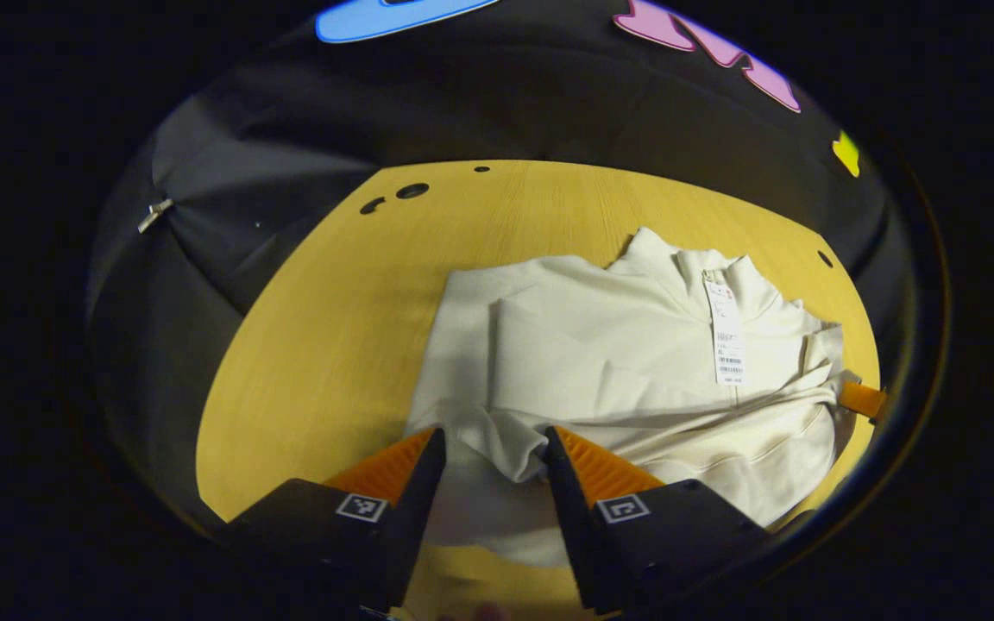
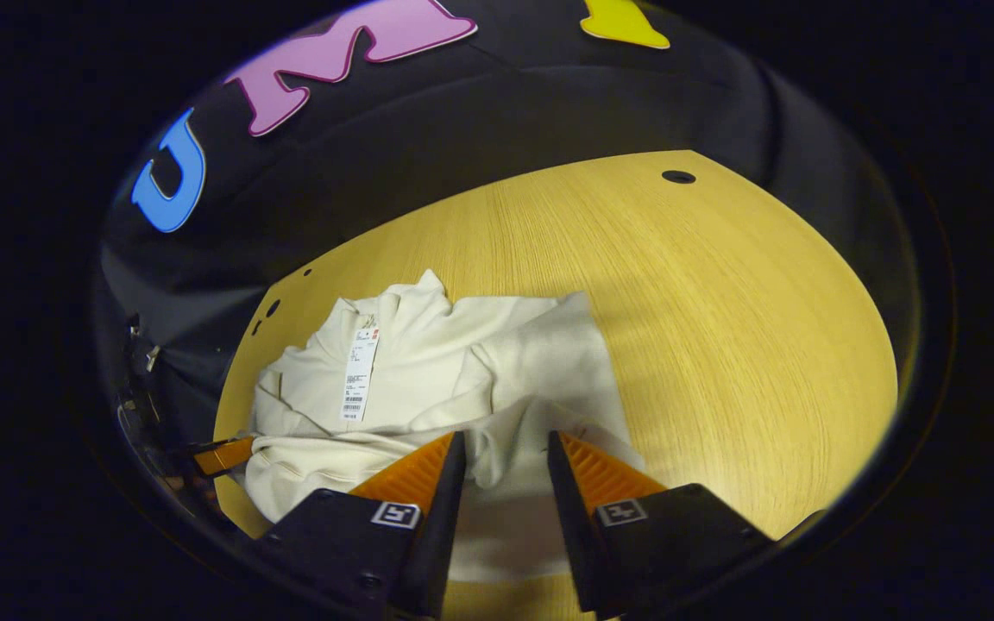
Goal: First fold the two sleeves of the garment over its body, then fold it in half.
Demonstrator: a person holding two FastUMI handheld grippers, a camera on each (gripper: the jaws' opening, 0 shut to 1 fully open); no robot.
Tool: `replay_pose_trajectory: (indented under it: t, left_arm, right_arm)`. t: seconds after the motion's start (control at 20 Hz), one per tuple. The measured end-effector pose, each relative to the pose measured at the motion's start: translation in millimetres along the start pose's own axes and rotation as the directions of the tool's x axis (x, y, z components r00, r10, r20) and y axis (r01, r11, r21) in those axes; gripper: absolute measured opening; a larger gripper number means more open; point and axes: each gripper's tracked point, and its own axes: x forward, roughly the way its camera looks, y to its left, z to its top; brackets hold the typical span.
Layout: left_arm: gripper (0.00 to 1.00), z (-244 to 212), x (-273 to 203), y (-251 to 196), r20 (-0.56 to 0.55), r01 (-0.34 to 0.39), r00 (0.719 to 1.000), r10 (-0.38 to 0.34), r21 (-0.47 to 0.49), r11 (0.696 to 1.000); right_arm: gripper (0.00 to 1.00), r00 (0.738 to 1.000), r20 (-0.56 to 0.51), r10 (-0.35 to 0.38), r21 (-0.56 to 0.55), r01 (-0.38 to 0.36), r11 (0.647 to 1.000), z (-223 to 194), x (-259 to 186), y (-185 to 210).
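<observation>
A: Where is the garment point(image 1: 626, 371)?

B: Flat on the table point(image 1: 333, 345). In the left gripper view it runs from centre out to 3 o'clock, collar at about 1 o'clock. A tag point(image 1: 726, 332) hangs down from the collar. Both sleeves lie folded across the body.

A: Left gripper point(image 1: 494, 457)?

B: At 6 o'clock in its own view. Jaws stand part open, with a bunched fold of cloth and the hem between them. The cloth lies near the inner face of the right-hand finger; I cannot tell if either finger presses it.

A: Right gripper point(image 2: 506, 461)?

B: Same entry. Jaws part open at 6 o'clock in the right gripper view, hem between them, no clear pinch. Grip cannot be told there either.

A: The garment in that view?

B: It sits from centre toward 9 o'clock, collar near 11 o'clock, tag below it. Bare table spreads from 12 to 4 o'clock.

A: Anything else?

B: One finger of the other gripper shows at the cloth's edge: 3 o'clock in the left gripper view, 8 o'clock in the right gripper view.
</observation>
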Motion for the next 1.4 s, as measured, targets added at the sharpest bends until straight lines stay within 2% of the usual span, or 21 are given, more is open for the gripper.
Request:
replay_pose_trajectory:
  t: [0.05, 0.1, 0.15, 0.25, 0.3, 0.35, 0.65, 1.0, 1.2, 1.4]
  left_arm:
    - [0.81, -1.0, -6.0, 1.0, 0.02, -0.006, 1.0, 0.006, 0.016, 1.0]
    - [0.84, -0.2, -12.1, 2.1, 0.041, -0.01, 0.999, 0.008, 0.035, 0.999]
    - [0.89, -1.6, -19.2, 1.3, 0.06, -0.007, 0.998, 0.004, 0.054, 0.999]
    - [0.93, -5.6, -33.9, 0.3, 0.082, 0.0, 0.997, -0.007, 0.083, 0.997]
    - [0.94, -7.1, -40.9, 0.0, 0.095, 0.003, 0.995, -0.012, 0.092, 0.996]
    - [0.96, -11.0, -48.5, -1.1, 0.102, 0.014, 0.994, -0.024, 0.094, 0.995]
    - [0.98, -36.8, -97.5, -5.2, 0.124, 0.091, 0.988, -0.097, 0.058, 0.994]
    - [0.98, -75.5, -137.9, 3.0, 0.135, 0.095, 0.986, -0.101, 0.052, 0.994]
    - [0.98, -89.4, -154.6, -1.0, 0.135, 0.126, 0.982, -0.13, 0.036, 0.991]
    - [0.98, -97.1, -165.7, -2.9, 0.131, 0.144, 0.98, -0.151, 0.058, 0.988]
  right_arm:
    - [0.69, 1.0, 0.004, 0.008, -0.016, -0.008, 1.0, -1.6, -8.4, 2.9]
    - [0.75, 1.0, 0.014, 0.01, -0.03, -0.01, 1.0, -1.5, -16.2, 2.9]
    - [0.75, 0.999, 0.029, 0.013, -0.038, -0.012, 0.999, -0.4, -24.6, 4.6]
    - [0.8, 0.998, 0.054, 0.02, -0.041, -0.018, 0.999, -0.7, -42.9, 8.4]
    - [0.96, 0.997, 0.068, 0.025, -0.038, -0.023, 0.999, -0.1, -52.1, 11.1]
    - [0.84, 0.997, 0.076, 0.03, -0.035, -0.027, 0.999, -0.7, -61.4, 12.6]
    - [0.84, 0.994, 0.084, 0.067, -0.081, -0.06, 0.995, -25.6, -100.0, 27.0]
    - [0.84, 0.988, 0.049, 0.146, -0.078, -0.141, 0.987, -63.7, -136.1, 57.6]
    - [0.84, 0.99, 0.041, 0.136, -0.074, -0.133, 0.988, -74.6, -148.0, 57.0]
    - [0.84, 0.991, 0.048, 0.122, -0.065, -0.118, 0.991, -77.1, -152.4, 56.7]
